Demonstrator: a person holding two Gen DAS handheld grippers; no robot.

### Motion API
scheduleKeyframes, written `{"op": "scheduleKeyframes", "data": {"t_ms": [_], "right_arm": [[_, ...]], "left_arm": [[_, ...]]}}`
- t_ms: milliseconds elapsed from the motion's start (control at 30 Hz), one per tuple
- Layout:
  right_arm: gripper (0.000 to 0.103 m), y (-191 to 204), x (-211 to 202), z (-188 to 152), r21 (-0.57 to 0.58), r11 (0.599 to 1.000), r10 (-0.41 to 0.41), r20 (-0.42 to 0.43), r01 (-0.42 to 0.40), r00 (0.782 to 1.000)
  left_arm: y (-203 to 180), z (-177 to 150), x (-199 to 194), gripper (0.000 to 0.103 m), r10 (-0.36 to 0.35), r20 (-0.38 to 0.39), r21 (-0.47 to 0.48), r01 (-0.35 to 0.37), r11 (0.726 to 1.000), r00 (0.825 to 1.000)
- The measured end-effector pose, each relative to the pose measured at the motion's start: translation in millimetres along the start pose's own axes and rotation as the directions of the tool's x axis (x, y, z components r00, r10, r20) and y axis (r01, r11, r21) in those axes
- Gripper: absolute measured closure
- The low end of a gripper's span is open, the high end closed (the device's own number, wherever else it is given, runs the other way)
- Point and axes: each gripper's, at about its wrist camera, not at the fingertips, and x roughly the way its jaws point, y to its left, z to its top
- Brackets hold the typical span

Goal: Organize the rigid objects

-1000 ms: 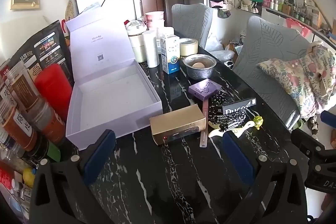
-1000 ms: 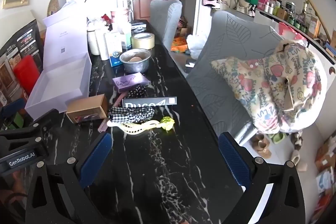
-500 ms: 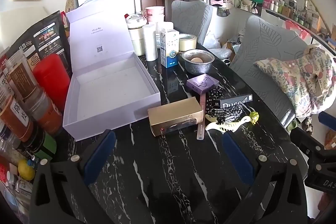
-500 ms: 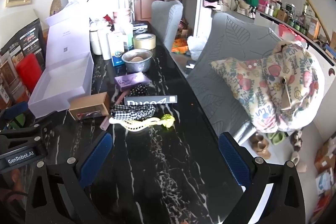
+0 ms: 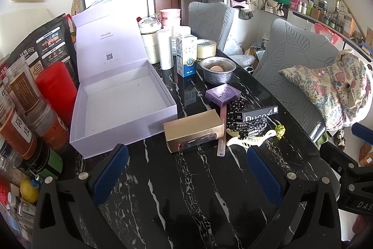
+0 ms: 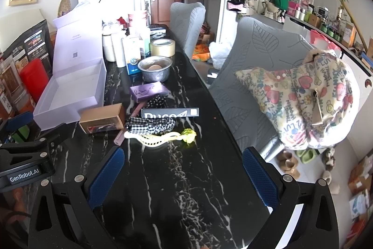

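Black marble table (image 5: 186,190) is carrying an open white cardboard box (image 5: 121,106); left gripper (image 5: 186,169) and right gripper (image 6: 184,169) are hovering wide, seemingly empty.

On the black marble table in front of me: open lavender gift box (image 5: 121,106), lid upright, interior bare. Gold carton (image 5: 193,130) lies flat, touching the box's near right corner; purple box (image 5: 222,93) and black "Duco" box (image 5: 258,114) lie flat beyond it. A cream hair claw (image 5: 247,139) lies beside a pink strip (image 5: 222,130).
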Motion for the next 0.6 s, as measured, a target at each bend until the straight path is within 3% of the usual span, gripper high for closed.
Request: {"op": "scheduleKeyframes", "data": {"t_ms": [600], "right_arm": [[0.000, 2.2, -2.6, 0.3, -0.004, 1.000, 0.001, 0.002, -0.001, 1.000]], "left_arm": [[2.3, 0.1, -0.2, 0.000, -0.011, -0.008, -0.002, 0.011, 1.000, 1.000]]}}
